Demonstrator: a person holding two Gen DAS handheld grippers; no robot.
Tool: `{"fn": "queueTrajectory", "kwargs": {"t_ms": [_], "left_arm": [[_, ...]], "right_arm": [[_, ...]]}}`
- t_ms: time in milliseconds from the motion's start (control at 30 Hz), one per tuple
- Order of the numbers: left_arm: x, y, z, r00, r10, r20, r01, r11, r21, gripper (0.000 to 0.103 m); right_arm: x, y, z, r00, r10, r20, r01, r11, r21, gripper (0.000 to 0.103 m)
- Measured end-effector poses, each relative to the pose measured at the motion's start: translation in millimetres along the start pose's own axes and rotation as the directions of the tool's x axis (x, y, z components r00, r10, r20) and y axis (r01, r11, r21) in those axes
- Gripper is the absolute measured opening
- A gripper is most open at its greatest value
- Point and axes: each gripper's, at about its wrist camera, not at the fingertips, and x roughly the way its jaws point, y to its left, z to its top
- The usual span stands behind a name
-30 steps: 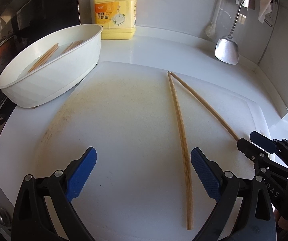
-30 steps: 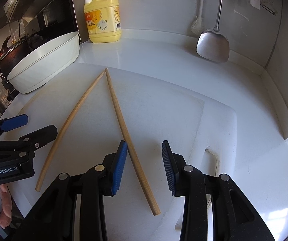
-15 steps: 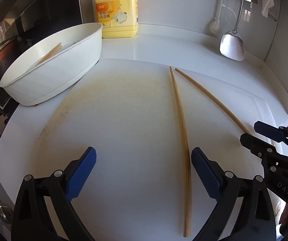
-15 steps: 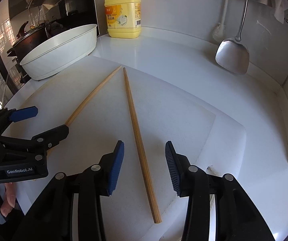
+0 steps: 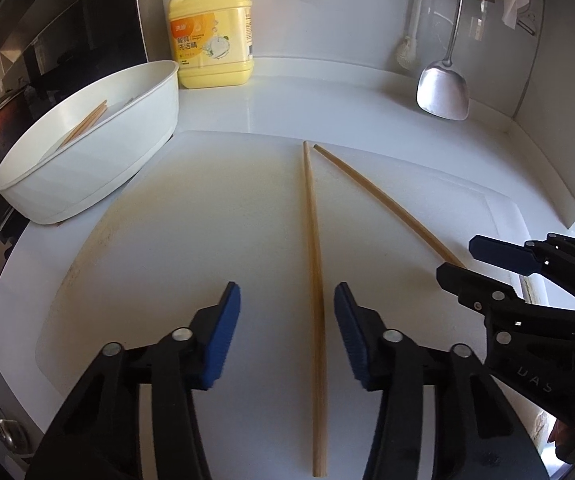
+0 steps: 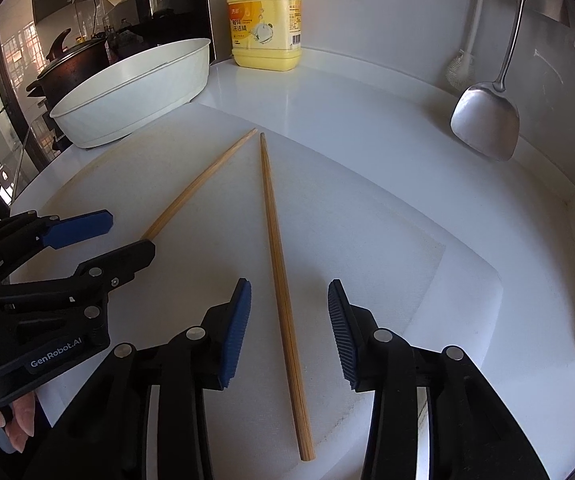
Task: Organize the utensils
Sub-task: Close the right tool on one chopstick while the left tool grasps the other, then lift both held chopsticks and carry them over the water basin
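Left wrist view: your left gripper (image 5: 287, 332) jaws are closing around one chopstick (image 5: 314, 280), untouched. Right gripper (image 6: 289, 330) likewise; its body hides the other chopstick's (image 5: 383, 204) four-o'clock end.

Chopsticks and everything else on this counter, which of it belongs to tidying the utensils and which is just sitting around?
Part of the job:
- left chopstick, between the closing jaws of the left hand-held gripper
- right chopstick, between the closing jaws of the right hand-held gripper
- white tub with chopsticks inside

Just lying about:
- yellow detergent jug
- metal spatula
- dark pot
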Motion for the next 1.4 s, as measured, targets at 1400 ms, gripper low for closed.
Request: {"fn": "queueTrajectory", "kwargs": {"t_ms": [1400], "left_arm": [[-114, 200, 127, 0.993, -0.058, 0.104, 0.061, 0.998, -0.023, 0.007]], "right_arm": [[-82, 114, 135, 0.971, -0.001, 0.241, -0.066, 0.96, 0.272, 0.006]]}}
